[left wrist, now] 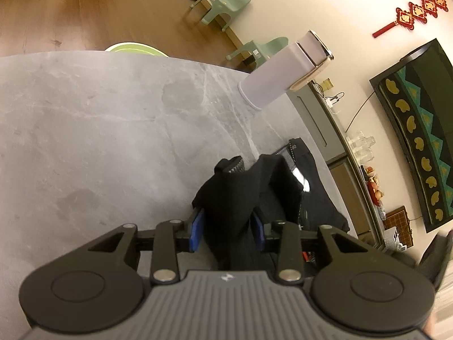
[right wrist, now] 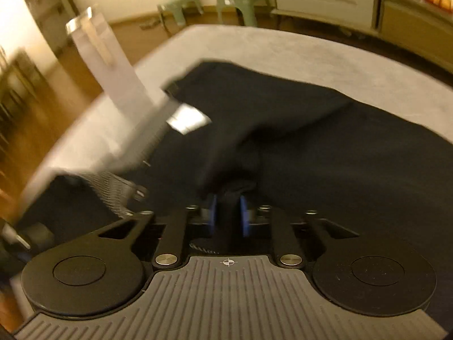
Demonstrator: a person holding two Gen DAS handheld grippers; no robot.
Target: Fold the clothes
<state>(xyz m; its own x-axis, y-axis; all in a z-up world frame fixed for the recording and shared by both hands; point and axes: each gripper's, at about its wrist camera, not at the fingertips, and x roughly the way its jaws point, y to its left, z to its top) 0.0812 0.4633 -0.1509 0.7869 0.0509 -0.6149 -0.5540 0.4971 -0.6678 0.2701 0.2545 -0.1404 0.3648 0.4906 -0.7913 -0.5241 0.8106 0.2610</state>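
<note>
A black garment [right wrist: 325, 147] is spread partly over the grey table [left wrist: 99, 127] and pinched at bunched-up bits by both the left gripper [left wrist: 228, 231] and right gripper [right wrist: 228, 215], probably so a fold can be pulled across.

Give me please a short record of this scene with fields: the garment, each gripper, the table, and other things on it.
garment: black garment, partly spread on the table, one part lifted
left gripper: shut on a raised fold of the black garment
right gripper: shut on a bunch of the black garment
table: grey marble-look top
other things: pale lilac tumbler standing on the table, apart from the garment
image quality: right wrist view blurred
</note>
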